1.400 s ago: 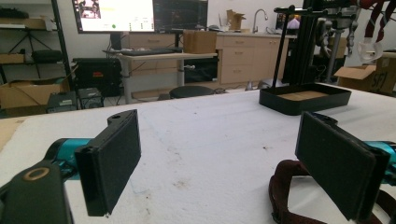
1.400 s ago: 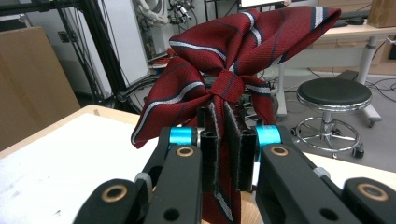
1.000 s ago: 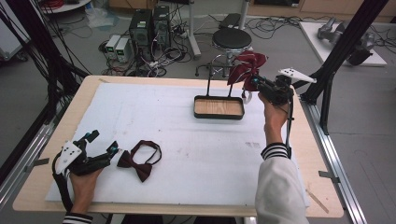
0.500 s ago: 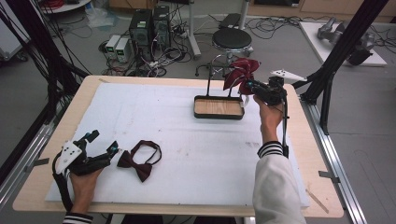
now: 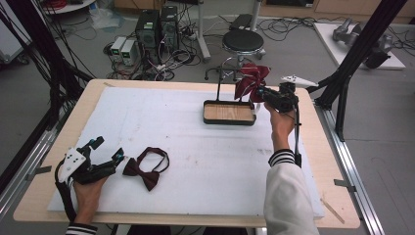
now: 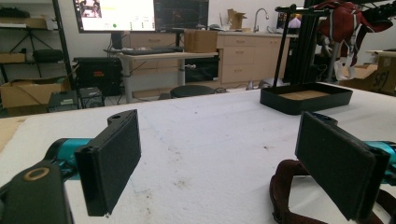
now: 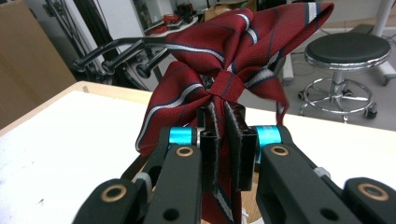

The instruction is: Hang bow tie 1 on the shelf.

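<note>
- Since the earlier frames the right gripper has shifted a little leftward over the stand's tray, carrying the striped bow tie closer to the stand's hooks, while the left gripper has not budged
- Right gripper's jaws are clamped on the striped bow tie just under its knot, the wings fanning out above the pads; the black hooks sit just beyond and to one side of it
- Left gripper rests on the table with its jaws apart, nothing between them; the dark bow tie lies just beside its right jaw
- Risk, as I judge it: the strap could miss the hook if the tie is let go early, or the fabric could slip from the narrow pinch and drop into the tray
- Under both sits a white mat on a wooden table; beyond are a stool, computers and loose cables
</note>
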The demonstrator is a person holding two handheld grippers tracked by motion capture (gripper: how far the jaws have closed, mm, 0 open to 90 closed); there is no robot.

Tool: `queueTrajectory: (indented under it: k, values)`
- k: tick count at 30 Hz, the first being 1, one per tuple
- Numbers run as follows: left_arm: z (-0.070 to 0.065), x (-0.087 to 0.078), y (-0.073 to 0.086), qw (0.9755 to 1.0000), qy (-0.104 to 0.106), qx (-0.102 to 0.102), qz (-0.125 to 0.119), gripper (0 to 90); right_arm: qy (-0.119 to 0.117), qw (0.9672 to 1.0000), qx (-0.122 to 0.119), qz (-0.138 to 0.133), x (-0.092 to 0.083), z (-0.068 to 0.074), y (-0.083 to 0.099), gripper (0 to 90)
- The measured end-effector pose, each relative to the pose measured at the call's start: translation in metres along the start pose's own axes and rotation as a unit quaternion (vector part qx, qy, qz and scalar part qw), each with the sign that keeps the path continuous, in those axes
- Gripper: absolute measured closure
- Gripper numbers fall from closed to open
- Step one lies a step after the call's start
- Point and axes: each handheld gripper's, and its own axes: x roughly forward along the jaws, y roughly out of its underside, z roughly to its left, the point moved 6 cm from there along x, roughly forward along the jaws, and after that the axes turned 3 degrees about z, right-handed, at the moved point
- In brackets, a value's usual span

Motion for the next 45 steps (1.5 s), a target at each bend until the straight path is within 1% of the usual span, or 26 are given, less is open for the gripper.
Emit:
queueTrajectory:
  k: [6,10,12,15,18,20,21,23,25,26,27,29,30,34,38,40,45]
  values:
    - [0.000,0.000,0.000,1.0000,0.000,0.000,0.000,14.7,0.010,0.9999,-0.002,-0.006,0.001,-0.002,-0.001,84.6]
    - [0.000,0.000,0.000,1.0000,0.000,0.000,0.000,14.7,0.010,0.9996,-0.010,-0.023,-0.002,0.002,-0.005,84.6]
    - [0.000,0.000,0.000,1.0000,0.000,0.000,0.000,14.7,0.009,0.9993,-0.011,-0.034,-0.005,0.002,-0.008,84.6]
    - [0.000,0.000,0.000,1.0000,0.000,0.000,0.000,14.7,0.010,0.9988,-0.004,-0.047,-0.008,-0.001,-0.011,84.6]
    - [0.000,0.000,0.000,1.0000,-0.001,0.001,0.001,14.7,0.010,0.9986,-0.002,-0.051,-0.011,-0.004,-0.012,84.6]
    - [0.000,0.000,0.000,1.0000,-0.001,0.001,0.001,14.7,0.004,0.9983,0.002,-0.058,-0.012,-0.004,-0.013,84.6]
    - [0.000,0.000,0.000,1.0000,-0.001,0.001,0.002,14.7,0.002,0.9982,0.008,-0.060,-0.012,-0.004,-0.013,84.5]
    - [0.000,0.000,0.000,1.0000,-0.001,0.001,0.002,14.7,0.001,0.9980,0.005,-0.063,-0.012,-0.003,-0.014,84.6]
    - [0.000,0.000,0.000,1.0000,-0.001,0.001,0.002,14.7,0.000,0.9983,0.003,-0.058,-0.012,-0.002,-0.014,84.6]
    - [0.000,0.000,0.000,1.0000,-0.001,0.001,0.002,14.7,-0.001,0.9983,0.004,-0.059,-0.012,-0.001,-0.015,84.6]
    - [0.000,0.000,0.000,1.0000,-0.001,0.001,0.002,14.8,0.000,0.9981,0.000,-0.062,-0.011,-0.002,-0.016,84.6]
    - [0.000,0.000,0.000,1.0000,-0.002,0.001,0.003,14.8,-0.001,0.9983,0.005,-0.058,-0.010,-0.001,-0.016,84.5]
    - [0.000,0.000,0.000,1.0000,-0.002,0.001,0.002,14.7,0.000,0.9983,-0.003,-0.057,-0.009,-0.002,-0.015,84.6]
    - [0.000,0.000,0.000,1.0000,-0.002,0.001,0.002,14.8,0.002,0.9989,0.002,-0.048,-0.005,-0.003,-0.013,84.6]
    - [0.000,0.000,0.000,1.0000,-0.002,0.001,0.002,14.7,0.003,0.9990,0.000,-0.044,-0.002,-0.002,-0.011,84.6]
    - [0.000,0.000,0.000,1.0000,-0.002,0.000,0.002,14.8,0.005,0.9993,-0.003,-0.038,0.000,-0.002,-0.010,84.6]
    - [0.000,0.000,0.000,1.0000,-0.002,0.000,0.002,14.8,0.004,0.9996,0.000,-0.028,0.005,-0.003,-0.007,84.6]
